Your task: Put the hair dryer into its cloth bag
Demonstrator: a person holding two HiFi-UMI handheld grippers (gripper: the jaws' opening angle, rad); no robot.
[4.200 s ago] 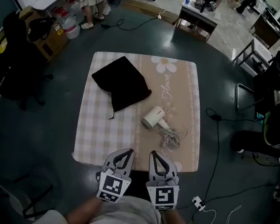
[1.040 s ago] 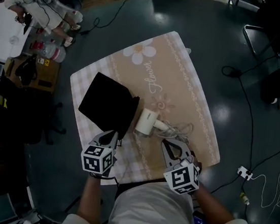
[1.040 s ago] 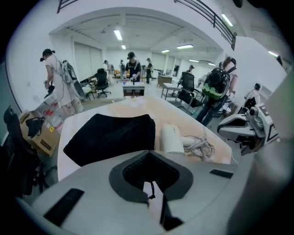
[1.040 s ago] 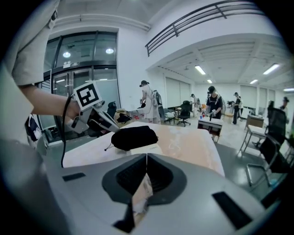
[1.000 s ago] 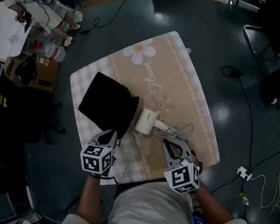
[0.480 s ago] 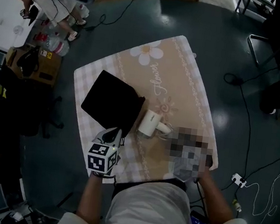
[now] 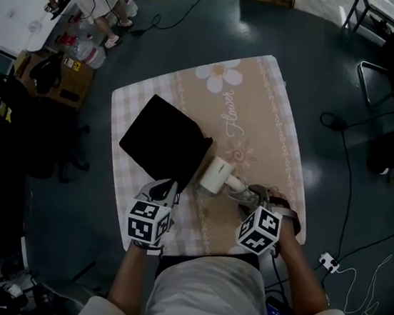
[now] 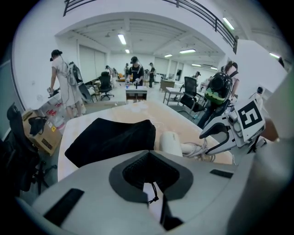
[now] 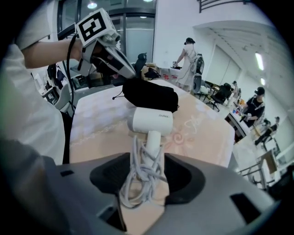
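Hair dryer point(image 7: 216, 175): outside cloth bag point(image 7: 163, 140); left gripper point(image 7: 166, 186) clamped on drawstring point(image 8: 151, 195); right gripper point(image 7: 264, 196) opening astride cord point(image 9: 140, 176), ungripped

Pale grey shirt point(image 7: 193, 298) — grey left gripper point(image 7: 167, 184) and right gripper point(image 7: 255, 195), black-and-white marker cubes point(image 7: 149, 220).

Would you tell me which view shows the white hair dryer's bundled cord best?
The right gripper view: the bundled white cord lies close up, loops distinct. The head view shows it small; the left gripper view, only a sliver.
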